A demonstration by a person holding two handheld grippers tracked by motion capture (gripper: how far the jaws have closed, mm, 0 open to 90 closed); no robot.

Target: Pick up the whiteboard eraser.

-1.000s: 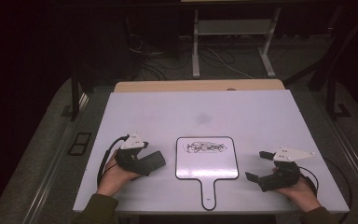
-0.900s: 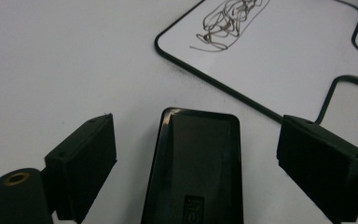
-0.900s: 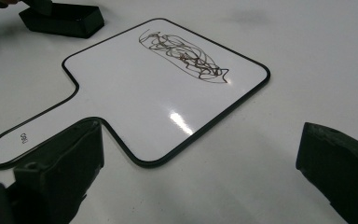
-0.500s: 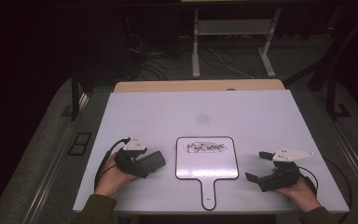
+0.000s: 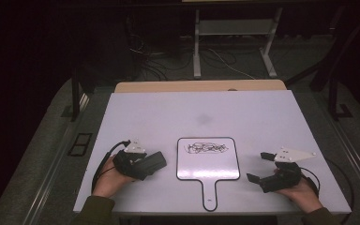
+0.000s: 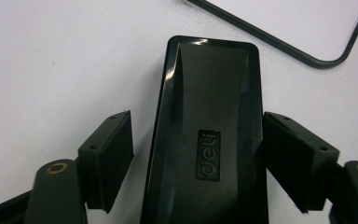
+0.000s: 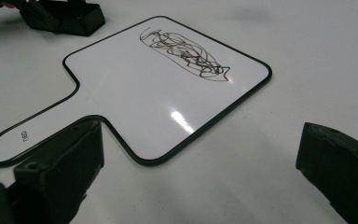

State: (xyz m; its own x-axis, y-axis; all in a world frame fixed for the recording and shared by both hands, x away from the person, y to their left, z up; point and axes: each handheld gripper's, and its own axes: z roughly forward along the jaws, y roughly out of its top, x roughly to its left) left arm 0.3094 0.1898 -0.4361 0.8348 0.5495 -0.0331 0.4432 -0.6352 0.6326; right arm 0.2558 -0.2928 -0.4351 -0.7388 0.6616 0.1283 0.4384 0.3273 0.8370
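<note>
Meanwhile, the left gripper [image 5: 151, 161] lay low on the white table [image 5: 262, 117], its jaws spread around a black eraser [image 6: 209, 140] without clearly touching its sides. Just beside it, a paddle-shaped whiteboard [image 5: 208, 161] lay flat, a dark scribble [image 7: 184, 51] near its far edge. On the other side, the right gripper [image 5: 258, 167] stood spread wide and empty.

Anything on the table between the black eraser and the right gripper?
Yes: in the high view, the handled whiteboard with a scribble lies flat between the black eraser and the right gripper.
</note>
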